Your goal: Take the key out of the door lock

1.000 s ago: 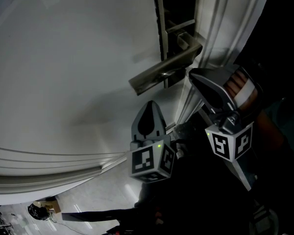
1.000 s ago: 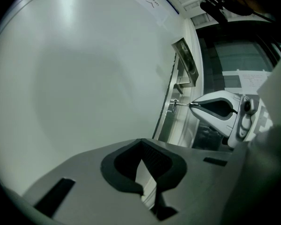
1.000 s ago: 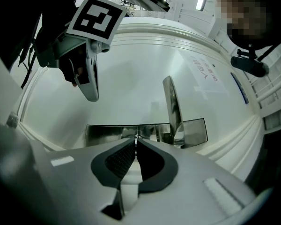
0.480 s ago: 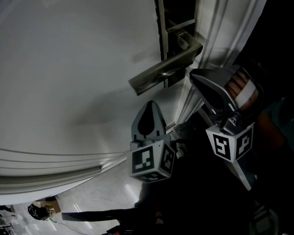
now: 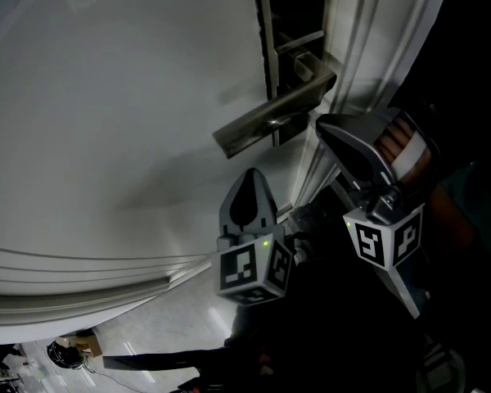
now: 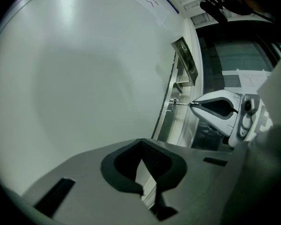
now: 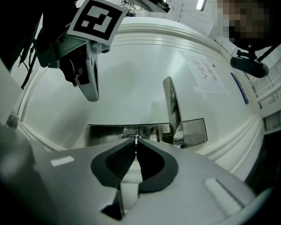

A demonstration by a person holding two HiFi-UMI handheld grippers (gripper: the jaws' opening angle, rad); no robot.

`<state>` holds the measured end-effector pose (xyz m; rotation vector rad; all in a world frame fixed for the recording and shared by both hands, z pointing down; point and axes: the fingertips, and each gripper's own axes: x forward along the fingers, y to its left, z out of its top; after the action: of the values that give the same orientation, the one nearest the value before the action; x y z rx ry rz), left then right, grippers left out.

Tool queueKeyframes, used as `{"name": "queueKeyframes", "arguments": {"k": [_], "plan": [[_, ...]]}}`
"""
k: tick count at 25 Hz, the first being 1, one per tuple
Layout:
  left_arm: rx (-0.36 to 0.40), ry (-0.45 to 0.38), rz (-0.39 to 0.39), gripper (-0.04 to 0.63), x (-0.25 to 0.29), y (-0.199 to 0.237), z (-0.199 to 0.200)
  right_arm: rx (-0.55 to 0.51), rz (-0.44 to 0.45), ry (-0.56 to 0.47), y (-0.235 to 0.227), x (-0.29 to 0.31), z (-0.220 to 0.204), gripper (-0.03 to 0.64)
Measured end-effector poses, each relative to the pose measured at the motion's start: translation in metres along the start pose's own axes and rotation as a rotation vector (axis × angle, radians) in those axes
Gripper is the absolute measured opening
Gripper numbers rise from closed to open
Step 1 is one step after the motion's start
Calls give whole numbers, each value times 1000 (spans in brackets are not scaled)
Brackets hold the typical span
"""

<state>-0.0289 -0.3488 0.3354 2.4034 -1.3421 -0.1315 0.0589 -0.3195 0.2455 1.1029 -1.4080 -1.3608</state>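
Key [image 7: 136, 137]: thin silver blade, seen edge-on, pinched at the very tips of the right gripper [image 7: 136, 142] with its jaws closed on it. It's seated in the door lock [image 7: 107, 133], a brushed-metal plate straight ahead of the claw tips. In the left gripper view the shaft runs level between lock and claw tip.

The white door [image 5: 106, 97] carries everything here. Straight ahead of my right gripper [image 7: 136, 143] a metal plate [image 7: 103, 132] lies flat on the door's face. The key [image 6: 182, 103] stands out of the lock in that plate, its end pinched at my gripper's tip. The handle [image 7: 171, 109] juts from the same plate, just above and right of the gripper. Down past my left gripper [image 5: 250, 178] is pale floor [image 5: 172, 326], with a dark coil [image 5: 64, 353] lying on it.
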Motion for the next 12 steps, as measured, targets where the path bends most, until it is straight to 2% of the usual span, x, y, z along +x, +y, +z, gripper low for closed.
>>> {"name": "queueKeyframes", "arguments": {"k": [12], "plan": [[2, -5, 1, 0, 0, 1, 1, 0, 0, 0, 0, -1, 0, 12]]}}
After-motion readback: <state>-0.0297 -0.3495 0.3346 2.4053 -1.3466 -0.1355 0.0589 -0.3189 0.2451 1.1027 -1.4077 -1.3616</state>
